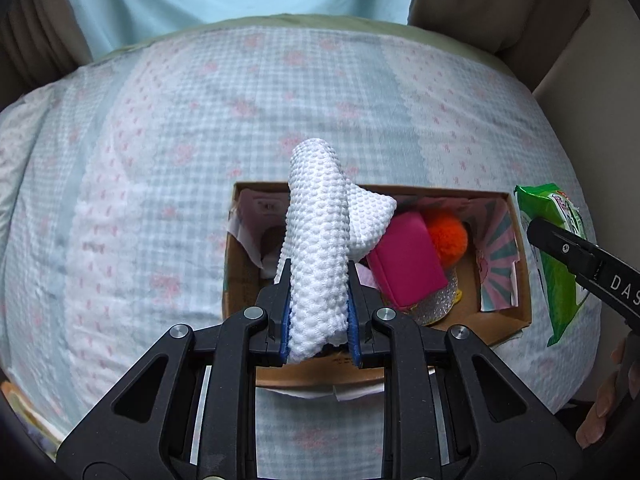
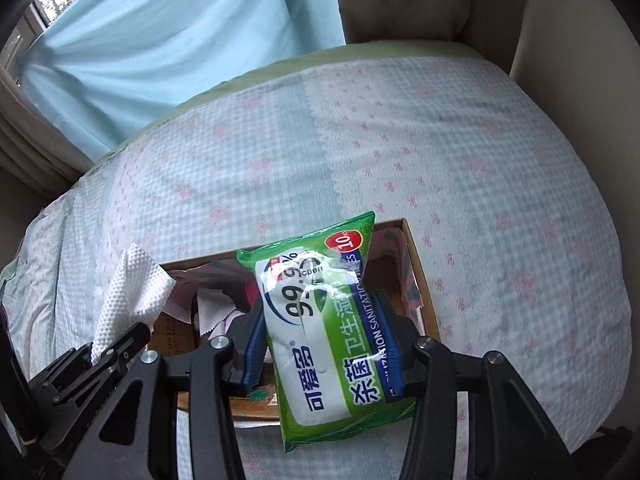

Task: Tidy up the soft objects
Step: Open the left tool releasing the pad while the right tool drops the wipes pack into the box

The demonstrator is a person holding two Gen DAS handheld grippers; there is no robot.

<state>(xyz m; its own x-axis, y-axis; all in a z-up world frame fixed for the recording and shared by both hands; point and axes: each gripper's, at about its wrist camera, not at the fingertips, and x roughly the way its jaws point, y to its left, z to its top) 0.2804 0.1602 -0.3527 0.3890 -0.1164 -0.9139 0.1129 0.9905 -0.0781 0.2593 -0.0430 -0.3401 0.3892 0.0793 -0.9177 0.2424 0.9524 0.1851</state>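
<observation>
My left gripper (image 1: 319,280) is shut on a folded white waffle-knit cloth (image 1: 320,248) and holds it over the left part of an open cardboard box (image 1: 516,276) on the bed. The box holds a pink pouch (image 1: 406,262), an orange pom-pom (image 1: 448,236) and a glittery item (image 1: 438,308). My right gripper (image 2: 322,312) is shut on a green pack of wet wipes (image 2: 324,332) over the right side of the box (image 2: 420,280). The pack (image 1: 560,260) and the right gripper's finger (image 1: 568,246) show at the right of the left wrist view. The cloth (image 2: 128,292) shows at the left of the right wrist view.
The box sits on a bed quilt (image 1: 240,120) with pale blue checks and pink bows. A light blue curtain (image 2: 180,40) hangs behind the bed. A beige padded headboard (image 2: 560,40) is at the right. A hand (image 1: 604,400) shows at the lower right.
</observation>
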